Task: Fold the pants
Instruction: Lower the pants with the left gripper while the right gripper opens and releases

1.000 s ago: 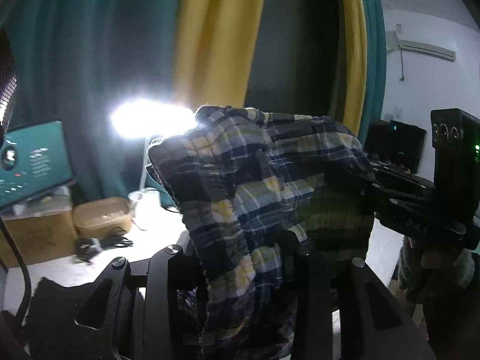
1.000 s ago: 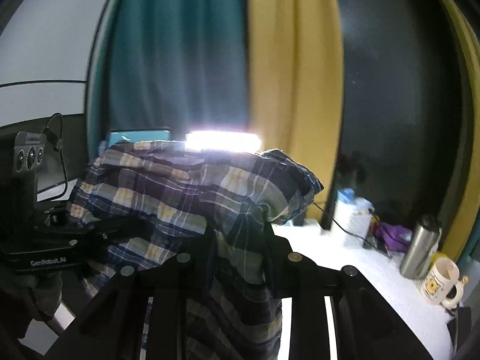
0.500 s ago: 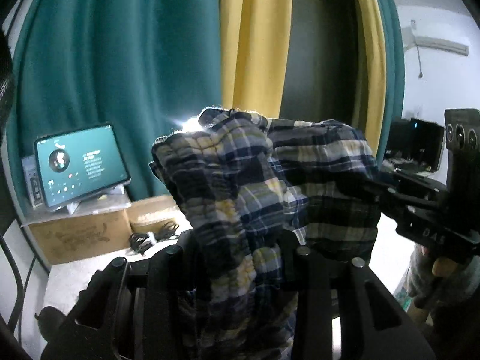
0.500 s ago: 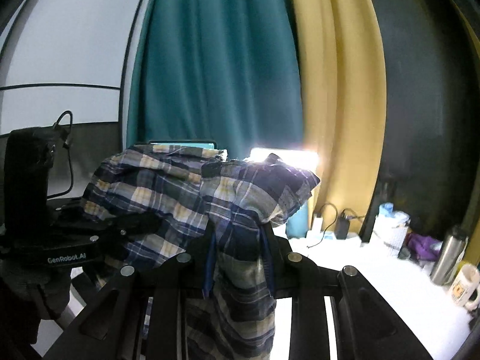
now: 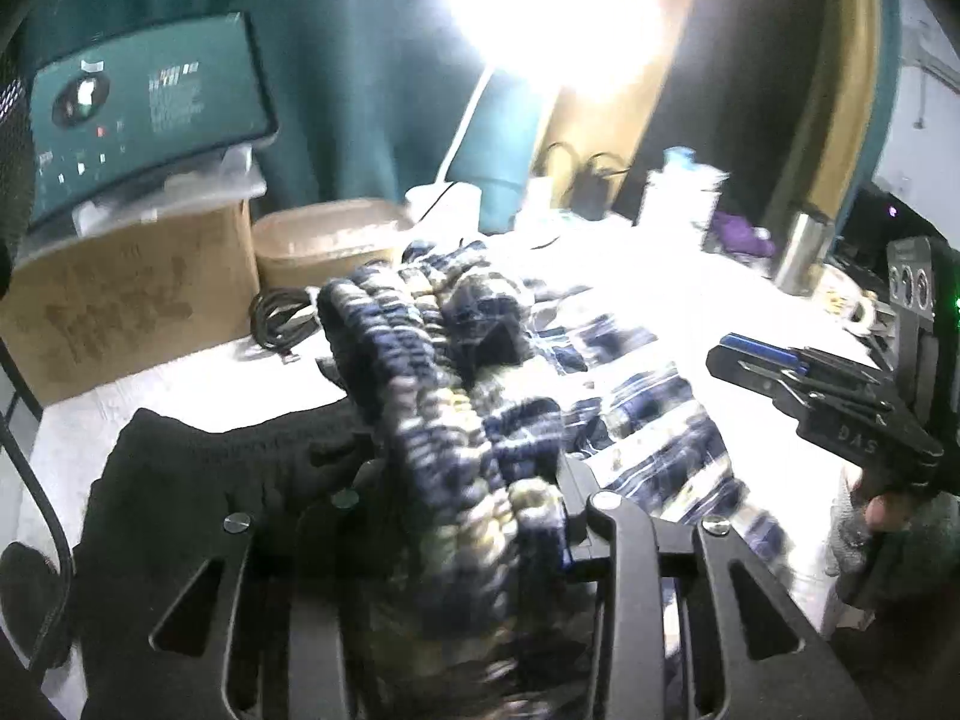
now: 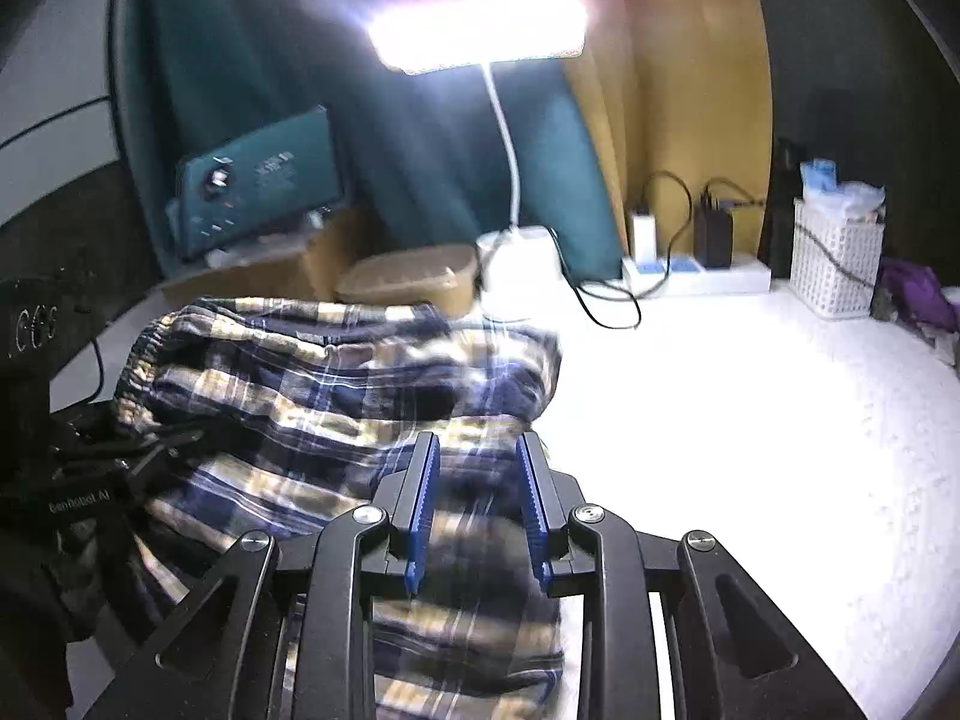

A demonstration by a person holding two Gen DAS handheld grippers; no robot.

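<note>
The plaid pants point(image 6: 336, 396) lie on the white table point(image 6: 750, 420), blue, navy and yellow checks, elastic waistband at the left. My right gripper point(image 6: 477, 450) is open just above the cloth, blue pads apart and holding nothing; it also shows in the left wrist view point(image 5: 738, 354), at the right, clear of the cloth. My left gripper point(image 5: 462, 480) is shut on the bunched waistband point(image 5: 444, 396) of the pants point(image 5: 636, 408), low over the table. Its fingertips are hidden by the cloth.
A black garment point(image 5: 198, 504) lies at the left near my left gripper. At the back stand a cardboard box point(image 5: 126, 294), a tablet point(image 6: 258, 180), a tan lidded container point(image 6: 408, 276), a lit desk lamp point(image 6: 480, 30), a power strip point(image 6: 696, 276), a white basket point(image 6: 837, 264) and a steel flask point(image 5: 801, 246).
Both grippers came down from mid-air to the table with the pants. The right gripper let go of the cloth and opened. The pants now lie spread on the table.
</note>
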